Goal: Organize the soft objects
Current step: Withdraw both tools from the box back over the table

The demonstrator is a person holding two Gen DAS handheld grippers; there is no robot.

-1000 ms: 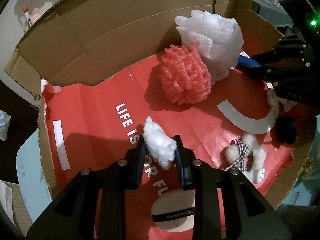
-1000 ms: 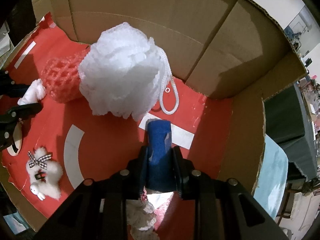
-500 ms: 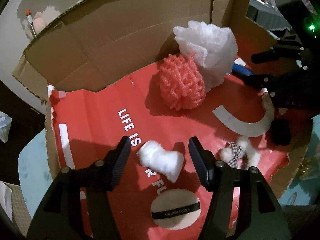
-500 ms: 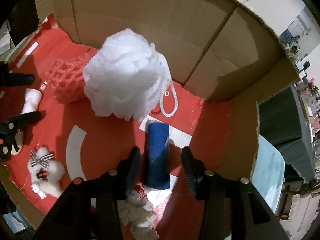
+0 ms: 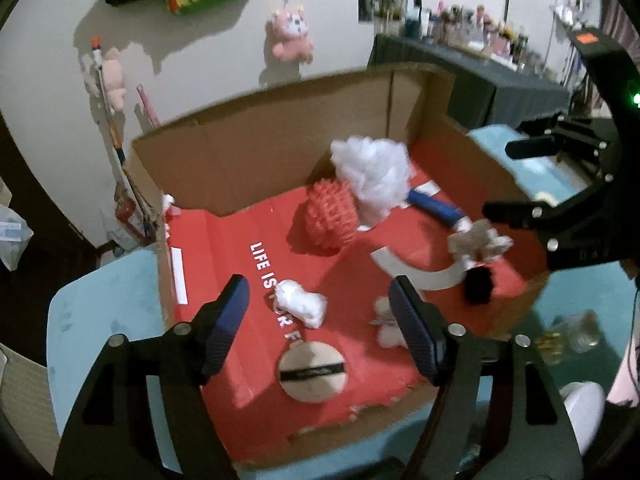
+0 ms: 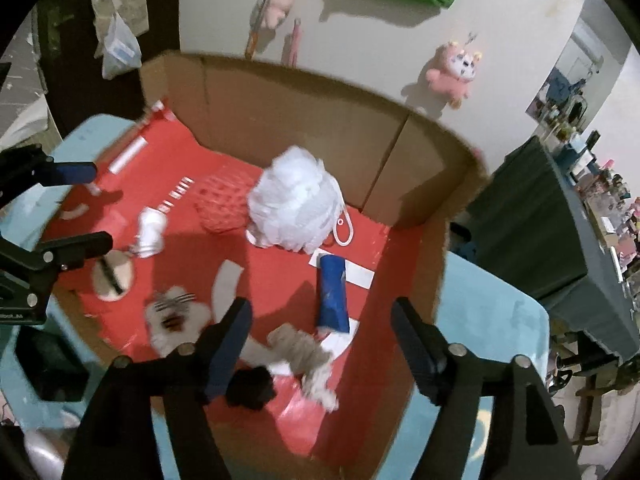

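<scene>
A cardboard box with a red floor holds the soft things. A small white fluffy piece lies on the floor, below my left gripper, whose jaws are opening with nothing pressed between them. A blue roll lies on the red floor beyond my right gripper, whose jaws are also opening and hold nothing. A white mesh puff and a coral mesh puff rest near the back wall. A beige woolly toy, a black pom and a small white plush with a checked bow lie near the front.
A round beige powder puff lies at the front of the box floor. The box stands on a light blue table. Plush toys hang on the wall behind. A dark cluttered table stands to the right.
Both grippers have opened and lifted up and back. The white fluffy piece and the blue roll were let go and now lie on the red floor.
</scene>
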